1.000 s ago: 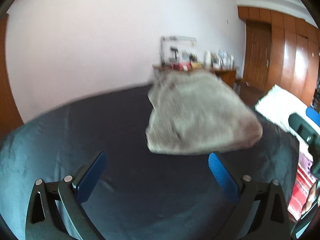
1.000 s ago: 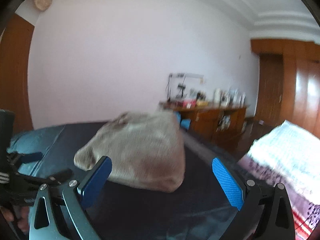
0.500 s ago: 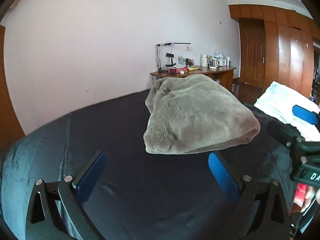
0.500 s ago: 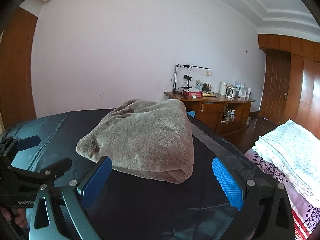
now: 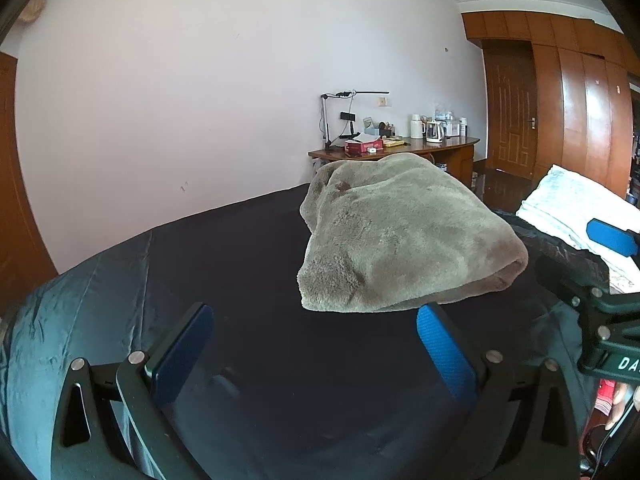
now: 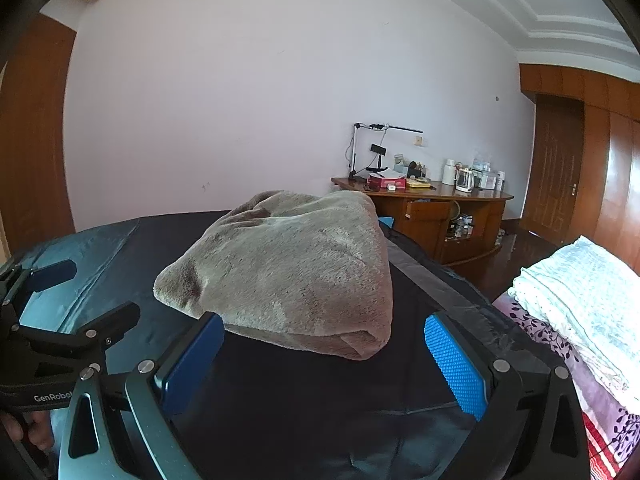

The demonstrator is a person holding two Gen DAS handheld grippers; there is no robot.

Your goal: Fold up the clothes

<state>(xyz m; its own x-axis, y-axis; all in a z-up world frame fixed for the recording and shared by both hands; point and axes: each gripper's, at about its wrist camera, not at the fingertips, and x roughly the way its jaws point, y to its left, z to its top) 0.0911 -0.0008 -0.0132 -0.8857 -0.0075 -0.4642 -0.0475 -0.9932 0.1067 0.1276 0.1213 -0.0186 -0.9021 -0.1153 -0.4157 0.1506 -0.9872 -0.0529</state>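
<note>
Left wrist view: the left gripper [image 5: 314, 344] hovers low over a dark sheet [image 5: 240, 264], its blue-padded fingers [image 5: 182, 356] spread wide with nothing between them. Ahead and a little to the right lies the garment [image 5: 400, 236], a grey-green plush piece folded into a thick bundle that rests on the sheet. Its near edge sits just past the right fingertip, but whether pad and fabric touch is hard to tell from this low angle. At the right border the right gripper [image 5: 592, 268] comes into frame, one blue pad showing, beside the bundle's folded end.

The right wrist view shows the right gripper [image 6: 320, 348] also held low, its fingers [image 6: 456, 364] wide apart and empty. The garment [image 6: 292, 268] lies straight ahead, its rounded fold facing this camera, and the left pad overlaps its near edge in the picture. The left gripper [image 6: 60, 300] appears at the left border, with part of a hand [image 6: 28, 428] on its handle.

To the right, a stack of white linen [image 6: 580, 300] sits on a patterned cover. Behind the bed, a wooden desk [image 6: 432, 208] crowded with small items stands against the pale wall.
</note>
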